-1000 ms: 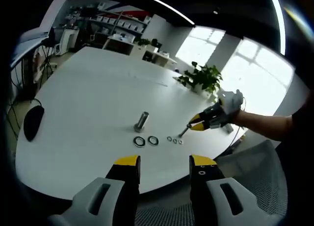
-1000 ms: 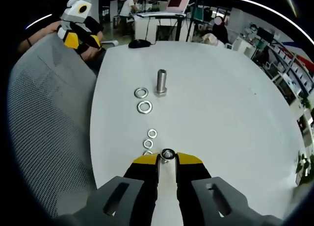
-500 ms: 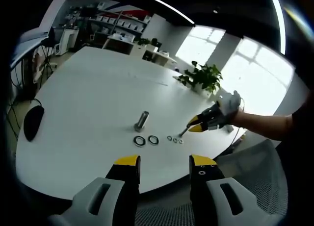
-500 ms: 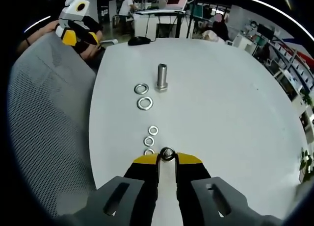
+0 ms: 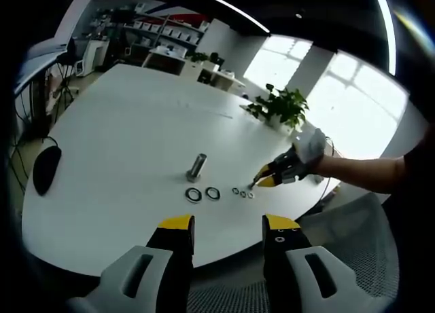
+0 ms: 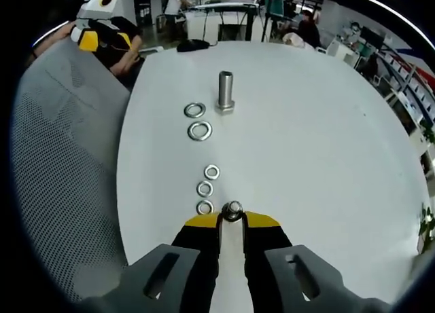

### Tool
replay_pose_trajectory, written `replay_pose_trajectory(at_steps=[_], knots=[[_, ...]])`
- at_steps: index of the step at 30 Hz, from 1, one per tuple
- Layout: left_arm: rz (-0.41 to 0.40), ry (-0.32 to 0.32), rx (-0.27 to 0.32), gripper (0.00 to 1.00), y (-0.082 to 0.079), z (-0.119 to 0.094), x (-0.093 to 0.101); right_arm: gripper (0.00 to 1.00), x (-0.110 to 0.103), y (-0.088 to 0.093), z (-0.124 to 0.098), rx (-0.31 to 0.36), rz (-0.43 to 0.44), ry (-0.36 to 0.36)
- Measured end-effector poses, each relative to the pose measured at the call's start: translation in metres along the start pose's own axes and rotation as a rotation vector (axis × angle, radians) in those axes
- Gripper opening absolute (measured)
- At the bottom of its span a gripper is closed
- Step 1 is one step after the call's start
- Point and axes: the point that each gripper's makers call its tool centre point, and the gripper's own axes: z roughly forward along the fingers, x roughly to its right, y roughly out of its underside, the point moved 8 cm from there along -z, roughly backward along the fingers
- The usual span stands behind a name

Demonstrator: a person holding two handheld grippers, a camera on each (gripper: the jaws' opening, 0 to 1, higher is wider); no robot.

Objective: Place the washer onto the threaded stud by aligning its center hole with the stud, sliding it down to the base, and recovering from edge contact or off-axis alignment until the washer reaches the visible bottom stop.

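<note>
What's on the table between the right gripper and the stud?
In the right gripper view, the right gripper pinches a washer. Toward the stud the table is bare; three small washers and two large washers lie just left of that line.

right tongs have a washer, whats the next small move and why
Probably carry it forward toward the upright threaded steel stud. The right tongs are shut on a small silver washer at their tips, and the stud stands well ahead on the white table, past five loose washers.
</note>
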Motion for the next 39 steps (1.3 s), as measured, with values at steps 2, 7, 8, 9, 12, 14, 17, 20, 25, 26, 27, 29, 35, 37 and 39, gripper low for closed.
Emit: replay_pose_trajectory(at_steps=[2, 7, 8, 9, 12, 14, 17, 20, 25, 26, 27, 29, 35, 37, 39], knots=[[0.000, 0.000, 0.000, 0.38, 0.000, 0.000, 0.000, 0.13, -0.001, 0.000, 0.002, -0.005, 0.002, -0.003], [-0.001, -0.002, 0.001, 0.38, 0.000, 0.000, 0.000, 0.13, -0.001, 0.002, 0.005, -0.017, -0.002, -0.006], [-0.001, -0.002, 0.001, 0.38, 0.000, 0.000, 0.000, 0.13, -0.001, 0.002, 0.006, -0.020, -0.001, -0.007], [-0.001, -0.002, 0.000, 0.38, 0.000, 0.000, 0.000, 0.13, -0.001, 0.003, 0.007, -0.022, -0.002, -0.007], [-0.001, -0.002, 0.000, 0.38, 0.000, 0.000, 0.000, 0.13, -0.001, 0.004, 0.009, -0.030, -0.005, -0.009], [-0.002, -0.003, 0.001, 0.38, 0.000, 0.000, 0.000, 0.13, -0.001, 0.005, 0.010, -0.035, -0.010, -0.010], [-0.002, -0.003, 0.001, 0.38, 0.000, 0.000, 0.000, 0.13, -0.002, 0.006, 0.011, -0.042, -0.013, -0.012], [-0.002, -0.004, 0.002, 0.38, 0.000, 0.000, 0.000, 0.03, -0.003, 0.009, 0.010, -0.049, -0.063, -0.024], [-0.004, -0.004, 0.008, 0.38, 0.000, -0.001, 0.000, 0.04, -0.003, 0.009, 0.010, -0.056, -0.053, -0.022], [-0.003, -0.003, 0.006, 0.38, 0.000, 0.000, 0.000, 0.04, -0.003, 0.009, 0.010, -0.058, -0.052, -0.024], [-0.002, -0.003, 0.005, 0.38, 0.000, 0.000, 0.000, 0.04, -0.002, 0.010, 0.010, -0.060, -0.047, -0.023], [-0.002, -0.002, 0.007, 0.38, 0.000, 0.000, 0.000, 0.04, -0.002, 0.010, 0.010, -0.060, -0.044, -0.021], [-0.002, -0.001, 0.008, 0.38, 0.000, 0.000, 0.000, 0.08, -0.002, 0.004, -0.001, -0.028, -0.030, -0.019], [-0.001, 0.001, 0.006, 0.38, 0.000, 0.000, 0.001, 0.11, -0.004, 0.001, -0.005, -0.015, -0.043, -0.021], [-0.001, 0.001, 0.006, 0.38, 0.000, 0.000, 0.000, 0.13, -0.007, -0.002, -0.009, -0.001, -0.043, -0.037]])
